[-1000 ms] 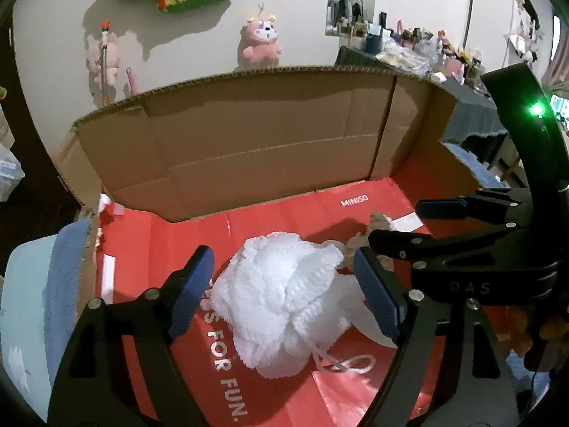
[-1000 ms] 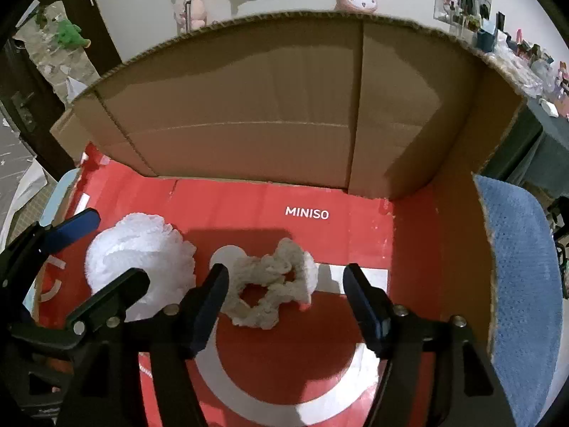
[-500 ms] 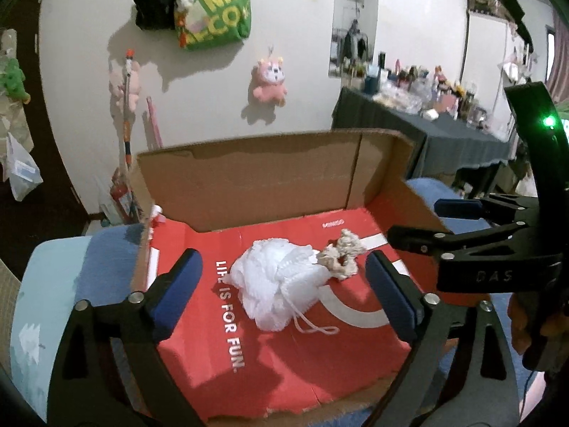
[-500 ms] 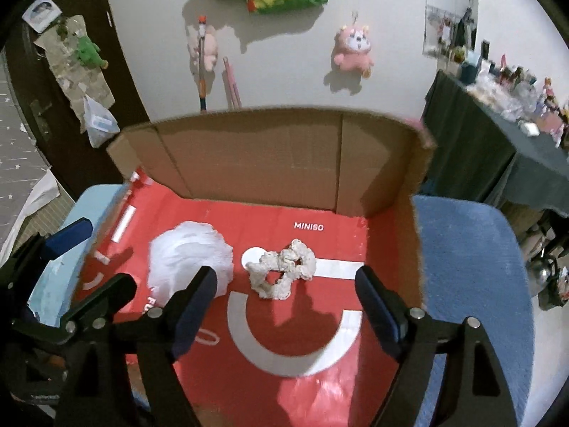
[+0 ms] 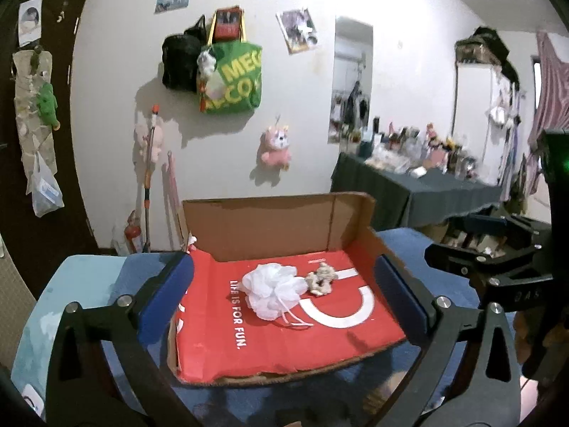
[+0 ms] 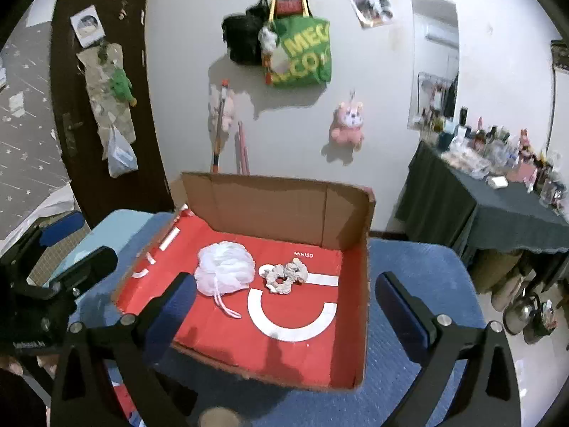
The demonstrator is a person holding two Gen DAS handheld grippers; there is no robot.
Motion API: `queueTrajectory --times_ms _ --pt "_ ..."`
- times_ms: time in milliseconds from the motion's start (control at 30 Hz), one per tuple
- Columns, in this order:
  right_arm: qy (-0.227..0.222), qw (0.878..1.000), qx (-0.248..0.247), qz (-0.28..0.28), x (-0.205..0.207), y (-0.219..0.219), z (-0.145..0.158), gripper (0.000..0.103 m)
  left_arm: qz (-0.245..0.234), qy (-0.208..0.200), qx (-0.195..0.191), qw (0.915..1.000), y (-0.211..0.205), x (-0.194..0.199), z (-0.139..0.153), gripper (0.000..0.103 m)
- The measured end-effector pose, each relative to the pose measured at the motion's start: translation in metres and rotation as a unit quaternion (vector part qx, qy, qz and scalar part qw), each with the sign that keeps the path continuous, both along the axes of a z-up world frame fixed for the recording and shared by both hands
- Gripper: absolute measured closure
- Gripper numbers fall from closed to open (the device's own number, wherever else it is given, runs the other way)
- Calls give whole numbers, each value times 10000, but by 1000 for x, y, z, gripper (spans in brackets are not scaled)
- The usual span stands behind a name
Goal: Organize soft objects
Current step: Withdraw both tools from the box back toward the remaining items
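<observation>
Left wrist view — both grippers pulled back from the box since a second ago, nothing held.

The left gripper and the right gripper now sit well clear of the cardboard box, jaws spread wide and empty; earlier they hung low over its red floor. In the box lie the white mesh pouf — its cord trailing toward the open near edge — and, just beside it on the right, the cream scrunchie, lying flat, long axis left to right. The box rests on a blue cushion.
</observation>
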State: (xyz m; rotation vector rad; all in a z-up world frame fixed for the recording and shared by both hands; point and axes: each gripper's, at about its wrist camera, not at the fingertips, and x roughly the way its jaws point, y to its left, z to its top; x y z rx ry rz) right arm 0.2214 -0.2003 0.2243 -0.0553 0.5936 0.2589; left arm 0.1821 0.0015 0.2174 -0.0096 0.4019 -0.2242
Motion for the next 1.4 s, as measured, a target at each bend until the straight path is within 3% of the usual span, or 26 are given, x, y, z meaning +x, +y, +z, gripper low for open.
queueTrajectory --times_ms 400,700,1000,1400 --pt "-1048 9941 213 150 -126 -9 6 0 -54 -939 -141 9955 2 -115 7 0" --pt "-1346 9907 185 36 -194 -12 -27 0 -70 -1084 -162 9940 -3 -176 -24 0" --pt "-1339 9905 -27 -319 -225 -9 -77 0 141 -734 -266 9968 -3 -194 -75 0" --pt "-529 9975 -11 -461 -206 -7 -147 0 228 171 -172 9994 -1 -177 -139 0"
